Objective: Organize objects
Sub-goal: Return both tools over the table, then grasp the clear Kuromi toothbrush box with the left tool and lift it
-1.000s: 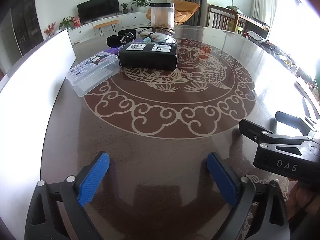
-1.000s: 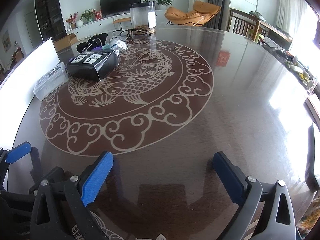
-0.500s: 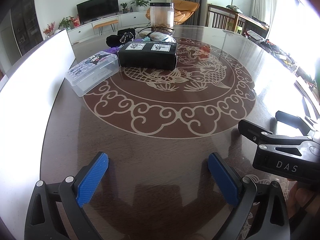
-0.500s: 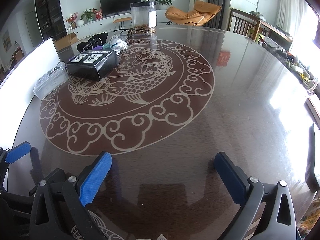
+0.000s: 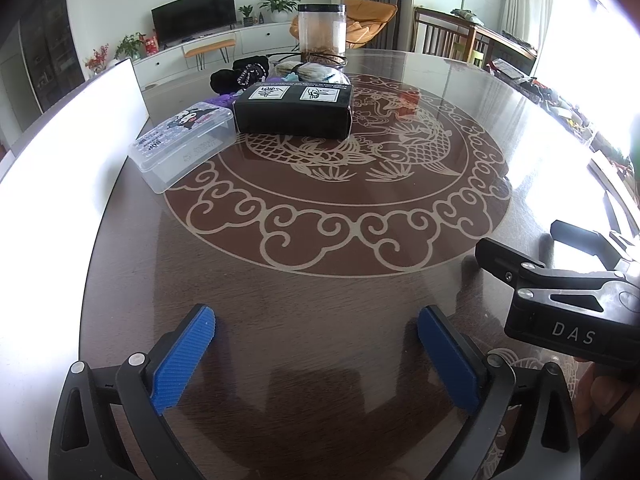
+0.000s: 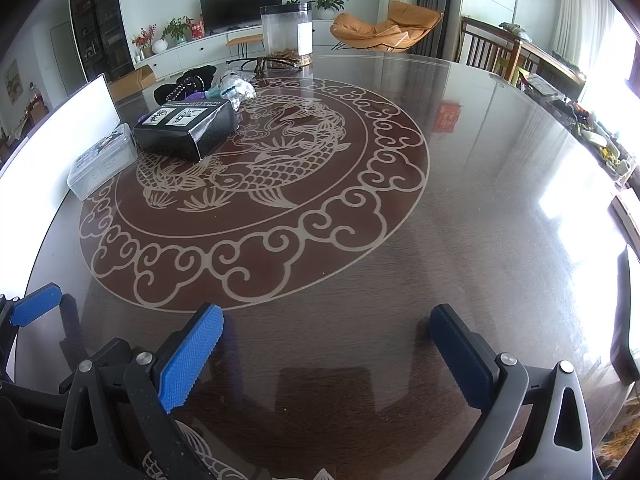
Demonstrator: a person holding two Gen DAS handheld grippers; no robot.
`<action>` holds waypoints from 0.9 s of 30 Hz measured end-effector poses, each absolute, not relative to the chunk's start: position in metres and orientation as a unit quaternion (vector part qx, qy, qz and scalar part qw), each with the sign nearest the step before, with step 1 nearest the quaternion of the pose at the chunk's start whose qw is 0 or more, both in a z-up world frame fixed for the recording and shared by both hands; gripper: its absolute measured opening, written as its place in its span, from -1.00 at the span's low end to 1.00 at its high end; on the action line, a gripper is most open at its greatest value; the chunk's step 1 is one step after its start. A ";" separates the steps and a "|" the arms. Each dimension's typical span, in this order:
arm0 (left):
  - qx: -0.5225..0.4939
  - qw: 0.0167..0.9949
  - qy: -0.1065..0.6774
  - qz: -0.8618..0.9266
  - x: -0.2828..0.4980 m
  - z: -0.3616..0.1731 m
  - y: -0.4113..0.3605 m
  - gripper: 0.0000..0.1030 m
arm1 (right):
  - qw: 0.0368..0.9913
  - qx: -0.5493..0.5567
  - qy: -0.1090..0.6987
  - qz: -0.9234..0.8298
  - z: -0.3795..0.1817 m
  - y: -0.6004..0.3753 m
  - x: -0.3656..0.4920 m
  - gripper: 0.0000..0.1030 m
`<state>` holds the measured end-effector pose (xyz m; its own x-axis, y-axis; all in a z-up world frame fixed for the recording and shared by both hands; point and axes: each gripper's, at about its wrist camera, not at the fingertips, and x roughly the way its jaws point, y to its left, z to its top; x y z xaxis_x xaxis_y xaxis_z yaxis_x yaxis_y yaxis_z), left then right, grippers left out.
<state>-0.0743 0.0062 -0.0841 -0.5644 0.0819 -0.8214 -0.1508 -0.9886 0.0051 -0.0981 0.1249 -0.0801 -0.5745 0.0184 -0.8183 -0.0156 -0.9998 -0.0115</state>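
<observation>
A round, dark brown, glossy wooden table (image 5: 320, 320) with a pale dragon-and-cloud medallion is seen from both wrist cameras. The left gripper (image 5: 316, 356) is held low over the near edge of the table, its blue ribbed pads (image 5: 182, 360) spread wide with nothing between them. The right gripper (image 6: 328, 356) is held likewise over the near edge, its jaws also spread wide and empty; it is seen again at the right edge of the left view, a black body marked "DAS" (image 5: 568, 308).

The objects to be organized are gathered at the far left of the table, well apart from both grippers. A clear plastic lidded box with a cartoon sticker (image 5: 182, 140) lies nearest, just beside a white upright board (image 5: 68, 140) that runs along the left edge. A black rectangular carton with two white labels on top (image 5: 294, 110) is set just to its right, on the medallion. Behind the carton, a black fabric bundle with a beaded cord (image 5: 240, 74), a crumpled clear bag (image 5: 310, 72) and something purple (image 5: 220, 100) (too small to identify) are clustered closely. Farthest off, a tall clear cylindrical jar with a black lid (image 5: 322, 30) stands upright, brown material in its bottom.
</observation>
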 end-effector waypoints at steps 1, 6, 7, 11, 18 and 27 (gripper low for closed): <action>-0.462 0.067 0.039 0.883 -0.074 -0.084 0.007 1.00 | 0.010 -0.461 -0.001 0.887 -0.080 0.125 -0.098 1.00; -0.463 0.066 0.063 0.881 -0.083 -0.070 0.000 1.00 | 0.010 -0.461 -0.002 0.887 -0.080 0.125 -0.098 1.00; -0.457 0.055 0.067 0.885 -0.089 -0.061 -0.004 1.00 | 0.010 -0.461 -0.002 0.887 -0.080 0.125 -0.098 1.00; -0.461 -0.002 0.077 0.884 -0.134 -0.026 -0.020 1.00 | 0.009 -0.461 -0.002 0.887 -0.080 0.125 -0.098 1.00; -0.526 0.020 0.160 0.835 -0.208 -0.028 -0.013 0.98 | 0.009 -0.461 -0.001 0.887 -0.080 0.125 -0.098 1.00; -0.533 0.035 0.205 0.820 -0.242 -0.048 -0.027 0.98 | 0.009 -0.461 -0.001 0.887 -0.080 0.125 -0.098 1.00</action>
<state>-0.2421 -0.0272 -0.0481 -0.4300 -0.1609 -0.8884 -0.2750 -0.9139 0.2986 -0.0979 0.1252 -0.0801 -0.5746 0.0175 -0.8183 -0.0148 -0.9998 -0.0110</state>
